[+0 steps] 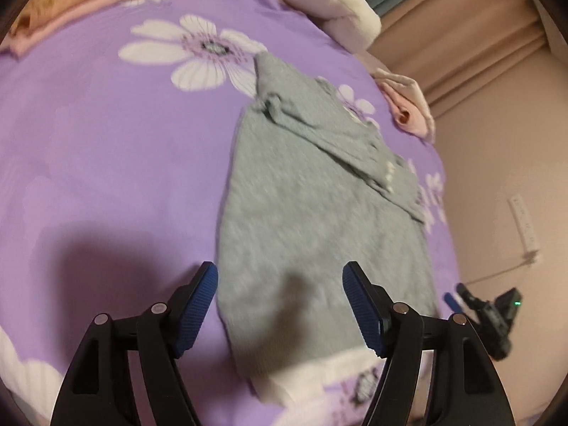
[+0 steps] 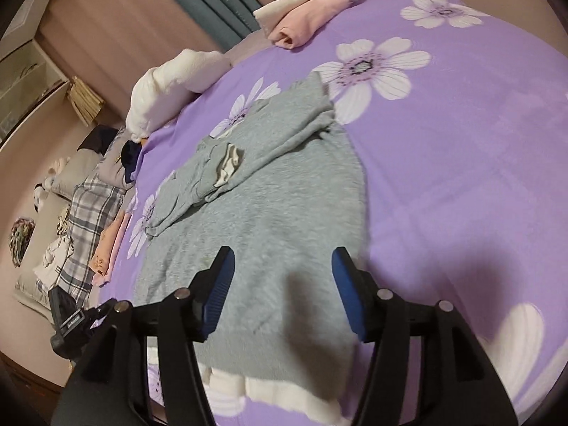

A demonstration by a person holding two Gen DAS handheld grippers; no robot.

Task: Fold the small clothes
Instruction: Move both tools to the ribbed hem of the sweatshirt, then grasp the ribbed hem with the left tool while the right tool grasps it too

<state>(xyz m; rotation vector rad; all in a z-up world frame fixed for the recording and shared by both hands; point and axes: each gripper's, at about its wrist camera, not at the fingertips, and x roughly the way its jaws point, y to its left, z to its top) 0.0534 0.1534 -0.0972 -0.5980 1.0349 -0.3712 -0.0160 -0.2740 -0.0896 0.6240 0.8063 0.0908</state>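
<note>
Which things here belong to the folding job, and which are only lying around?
For the job:
- grey garment, spread on the bed, sleeves folded in
- left gripper, open
- right gripper, open

Lying about:
- purple flowered bedsheet
- pink clothes at the far edge
- white bedding
- checked cloth beside the bed

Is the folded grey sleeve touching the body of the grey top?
Touching. In the right wrist view the sleeve lies folded flat across the grey top, with no gap or purple sheet showing between them.
</note>
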